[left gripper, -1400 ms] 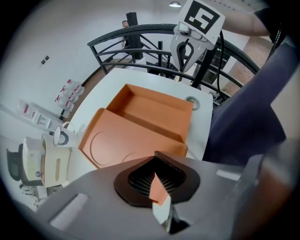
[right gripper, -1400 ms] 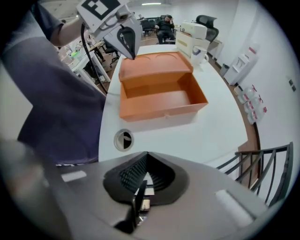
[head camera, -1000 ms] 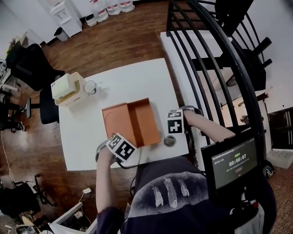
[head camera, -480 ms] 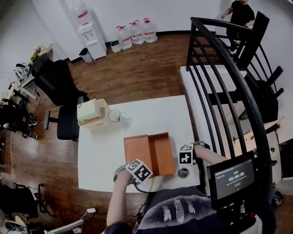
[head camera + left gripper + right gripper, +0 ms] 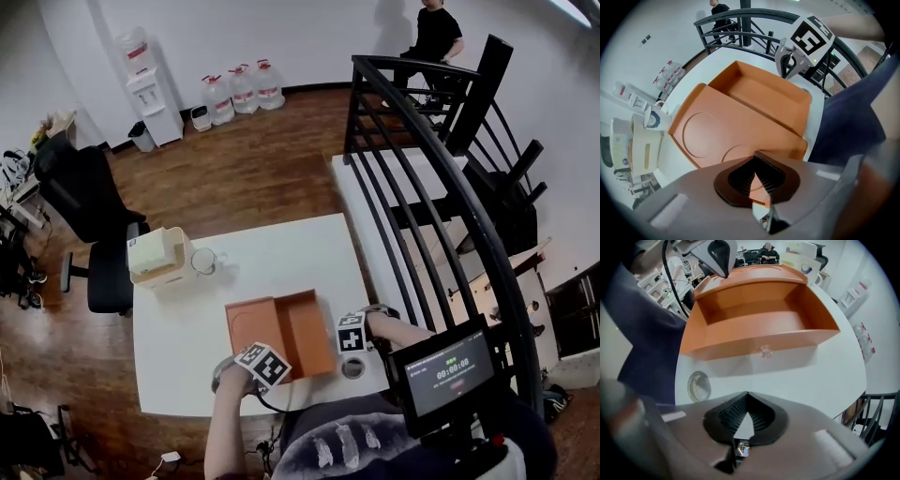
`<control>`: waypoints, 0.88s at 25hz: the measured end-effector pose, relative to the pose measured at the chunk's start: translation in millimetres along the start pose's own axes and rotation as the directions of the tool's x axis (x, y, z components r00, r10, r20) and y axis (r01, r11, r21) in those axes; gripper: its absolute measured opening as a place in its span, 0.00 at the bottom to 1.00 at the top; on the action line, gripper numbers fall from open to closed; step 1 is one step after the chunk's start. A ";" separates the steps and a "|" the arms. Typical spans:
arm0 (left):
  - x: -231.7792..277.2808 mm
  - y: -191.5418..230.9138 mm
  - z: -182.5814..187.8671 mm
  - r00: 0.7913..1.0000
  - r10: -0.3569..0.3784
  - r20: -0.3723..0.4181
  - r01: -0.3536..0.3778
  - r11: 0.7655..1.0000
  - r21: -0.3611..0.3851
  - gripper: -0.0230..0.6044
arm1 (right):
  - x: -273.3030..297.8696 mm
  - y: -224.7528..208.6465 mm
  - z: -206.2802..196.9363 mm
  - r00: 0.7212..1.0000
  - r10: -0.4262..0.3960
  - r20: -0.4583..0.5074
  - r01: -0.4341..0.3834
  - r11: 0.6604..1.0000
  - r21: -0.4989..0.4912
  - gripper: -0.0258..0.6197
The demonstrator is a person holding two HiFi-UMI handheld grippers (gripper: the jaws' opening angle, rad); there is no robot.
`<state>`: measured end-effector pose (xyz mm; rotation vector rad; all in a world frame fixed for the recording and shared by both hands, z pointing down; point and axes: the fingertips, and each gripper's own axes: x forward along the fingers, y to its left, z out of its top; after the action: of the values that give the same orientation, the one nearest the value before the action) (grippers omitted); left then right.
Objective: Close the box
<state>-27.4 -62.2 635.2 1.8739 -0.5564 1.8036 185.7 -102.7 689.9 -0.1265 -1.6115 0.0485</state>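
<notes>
An orange box (image 5: 281, 330) lies open on the white table (image 5: 281, 258), its flat lid (image 5: 705, 136) hinged out to the left of its tray (image 5: 771, 101). My left gripper (image 5: 255, 361) is at the box's near left corner, shut and empty; in the left gripper view its jaws (image 5: 755, 164) meet just short of the lid's edge. My right gripper (image 5: 350, 335) is beside the tray's right wall (image 5: 759, 341), shut with nothing in it, and its jaws (image 5: 747, 397) stand a short way off over bare table.
A cream container (image 5: 155, 255) and a glass mug (image 5: 204, 261) stand at the table's far left corner. A small round ring (image 5: 353, 367) lies by the near right edge. A black railing (image 5: 422, 187) runs along the right, and an office chair (image 5: 89, 216) is at the left.
The head camera has swung, so the whole scene shifts in the frame. Both grippers keep their places beside the box, and the lid still lies open.
</notes>
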 end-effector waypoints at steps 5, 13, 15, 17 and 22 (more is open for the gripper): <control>-2.5 -1.5 1.0 0.999 -0.030 -0.010 0.030 0.999 -0.021 0.06 | -1.8 -0.2 -0.8 0.999 0.035 -0.010 -0.035 0.999 0.020 0.05; 0.8 0.1 0.4 0.998 -0.029 -0.050 0.029 1.000 0.008 0.06 | 0.1 -0.7 0.7 0.997 0.058 -0.043 -0.058 0.998 0.009 0.05; 0.7 0.5 1.4 0.998 -0.040 -0.046 0.040 0.999 0.003 0.06 | -0.4 -2.4 0.5 0.997 0.056 -0.053 -0.056 0.998 -0.001 0.05; 0.3 0.8 2.6 0.998 -0.050 -0.042 0.050 0.999 -0.001 0.06 | -2.3 -3.7 5.3 0.998 0.047 -0.038 -0.047 0.999 -0.006 0.05; 2.4 1.1 0.0 0.997 -0.055 -0.053 0.055 0.998 0.004 0.06 | -0.6 1.1 32.0 0.997 0.071 0.011 -0.071 0.997 -0.005 0.05</control>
<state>-28.0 -63.0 637.7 1.8214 -0.4774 1.8151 153.9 -100.1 687.8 -0.1871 -1.6177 0.1009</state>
